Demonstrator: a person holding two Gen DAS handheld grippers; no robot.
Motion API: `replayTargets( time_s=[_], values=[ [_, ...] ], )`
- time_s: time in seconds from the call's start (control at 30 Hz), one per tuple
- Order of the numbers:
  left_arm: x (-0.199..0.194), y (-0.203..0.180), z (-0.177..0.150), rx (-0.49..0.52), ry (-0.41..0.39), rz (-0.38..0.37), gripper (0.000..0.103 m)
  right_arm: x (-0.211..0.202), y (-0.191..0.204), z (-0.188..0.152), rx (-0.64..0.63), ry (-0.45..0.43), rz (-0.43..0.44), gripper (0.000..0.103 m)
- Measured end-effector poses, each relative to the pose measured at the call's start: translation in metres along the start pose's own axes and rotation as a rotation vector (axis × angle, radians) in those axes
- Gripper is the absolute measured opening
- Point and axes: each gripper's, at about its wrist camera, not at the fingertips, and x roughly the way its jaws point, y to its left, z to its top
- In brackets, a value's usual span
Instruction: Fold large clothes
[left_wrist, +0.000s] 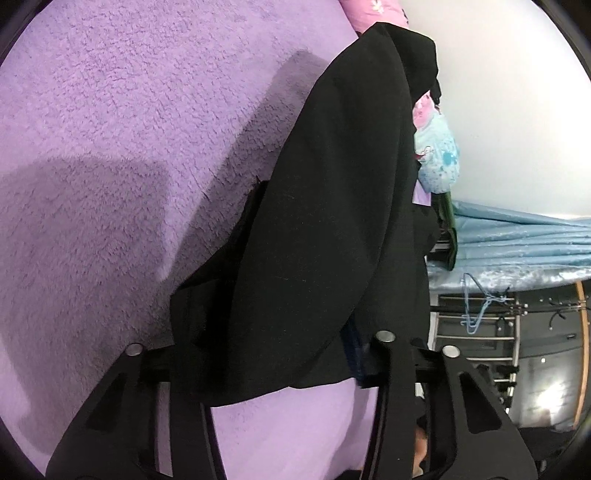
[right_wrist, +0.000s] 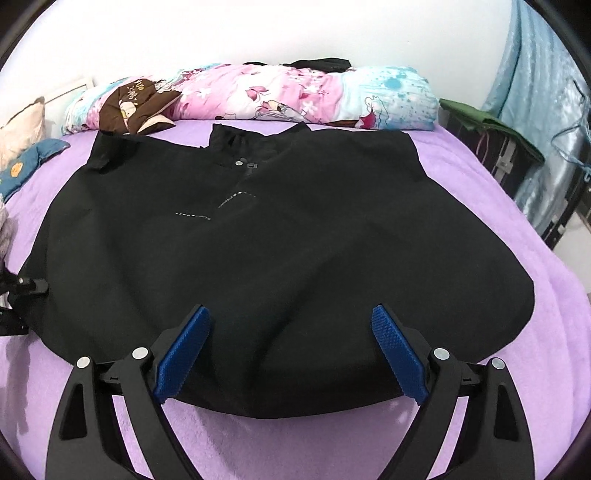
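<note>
One black jacket (right_wrist: 280, 236) lay spread flat on the purple bed (right_wrist: 517, 258), collar at the far side from the right gripper (right_wrist: 291, 354), whose blue pads stood wide apart just above the near hem, clamping nothing. Out at its left edge, the left gripper (left_wrist: 288, 369) had a fold of the cloth bunched between its fingers; whether it pinched was unclear. Beyond lay a floral quilt (right_wrist: 295, 96).

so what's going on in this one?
A person with two hand-held grippers is folding a black jacket spread on a purple blanket on a bed. The left hand-held gripper has closed on the jacket's edge, with cloth draped between its fingers. The right hand-held gripper hovers wide open over the near hem, gripping nothing. No fold is visible yet.
</note>
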Motion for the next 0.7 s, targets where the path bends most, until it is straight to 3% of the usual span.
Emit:
replayTargets(
  time_s=[0.1, 0.23, 0.3, 0.4, 0.7],
  values=[
    [0.0, -0.014, -0.005, 0.03, -0.01, 0.019, 0.028, 0.004, -0.003, 0.001, 0.02, 0.009, 0.005, 0.088],
    [-0.001, -0.021, -0.008, 0.039, -0.023, 0.052, 0.023, 0.005, -0.009, 0.003, 0.049, 0.011, 0.023, 0.088],
    [-0.001, -0.025, -0.01, 0.036, -0.028, 0.051, 0.021, 0.014, -0.006, 0.001, 0.012, -0.012, 0.029, 0.091],
    [-0.001, -0.029, -0.013, 0.037, -0.031, 0.043, 0.02, 0.043, 0.002, -0.009, -0.084, 0.07, -0.012, 0.092],
    [-0.003, -0.034, -0.017, 0.049, -0.054, 0.054, 0.019, 0.073, -0.001, -0.008, -0.106, 0.079, -0.035, 0.096]
  ],
)
